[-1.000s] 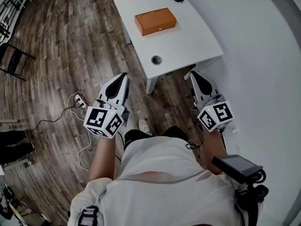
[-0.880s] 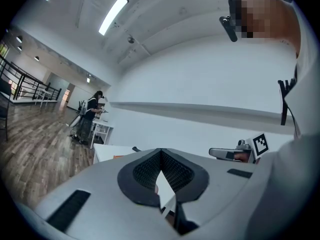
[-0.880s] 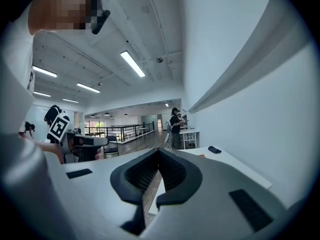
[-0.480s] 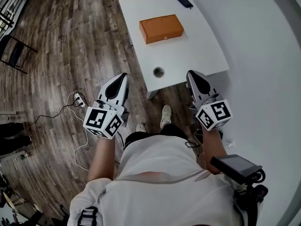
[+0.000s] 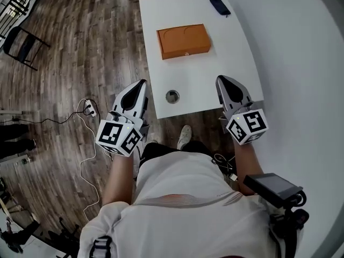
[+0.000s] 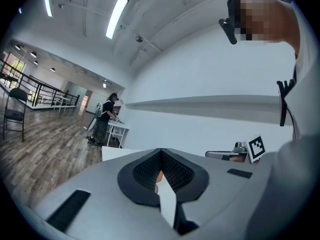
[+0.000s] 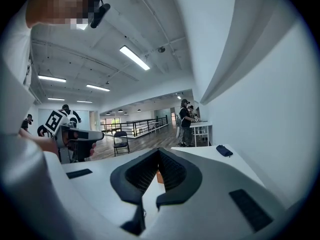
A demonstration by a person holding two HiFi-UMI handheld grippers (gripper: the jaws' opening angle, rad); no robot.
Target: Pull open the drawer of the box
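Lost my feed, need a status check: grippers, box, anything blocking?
Left gripper and right gripper shut, empty, at near end of table. Orange box untouched mid-table, drawer looks closed. Nothing in the way, only a hole in the tabletop.

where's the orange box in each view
Head view: orange box at upper centre, lying on the white table.
Left gripper view: orange box shows only as a thin sliver, below centre.
Right gripper view: the same, a sliver below centre.
Shared landmark: the white table.
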